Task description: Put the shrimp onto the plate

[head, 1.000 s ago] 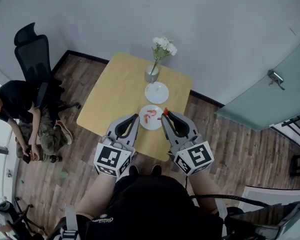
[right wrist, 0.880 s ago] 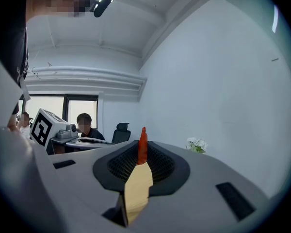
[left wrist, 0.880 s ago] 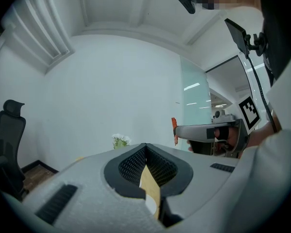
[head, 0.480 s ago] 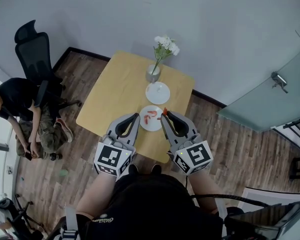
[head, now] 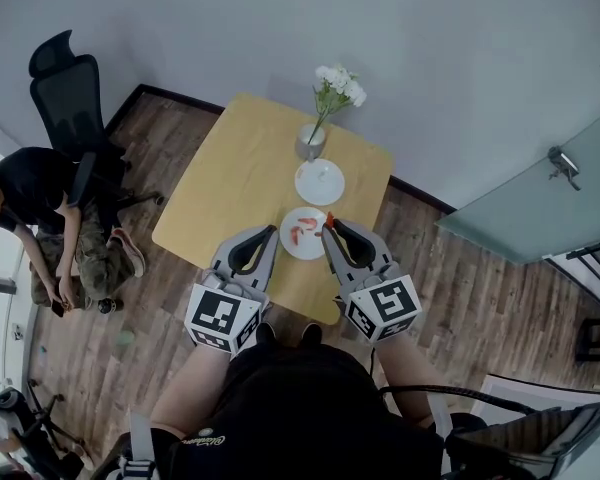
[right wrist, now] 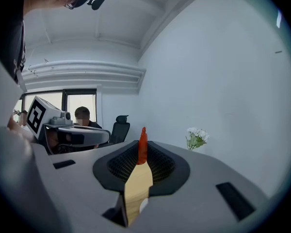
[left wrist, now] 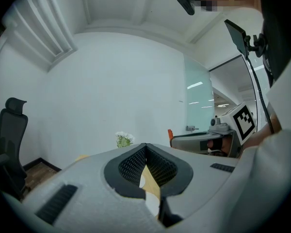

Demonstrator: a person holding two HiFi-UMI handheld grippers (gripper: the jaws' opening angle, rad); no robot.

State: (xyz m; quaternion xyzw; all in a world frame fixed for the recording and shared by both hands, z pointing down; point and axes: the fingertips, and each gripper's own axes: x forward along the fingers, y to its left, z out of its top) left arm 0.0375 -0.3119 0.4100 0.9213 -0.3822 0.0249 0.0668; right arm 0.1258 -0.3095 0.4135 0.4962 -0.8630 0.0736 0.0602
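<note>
the right gripper (head: 329, 230) had its jaws pinched on a shrimp (right wrist: 142, 147) — only its red end stuck up past the tips — and hung at the right edge of the near plate (head: 288, 247), where other shrimp (head: 298, 234) lay. the far plate (head: 320, 182) sat bare. the left gripper (head: 273, 234) was pressed together on nothing. the shrimp looked light, soft and likely slippery, so a gentle mid-body hold seemed best.
</note>
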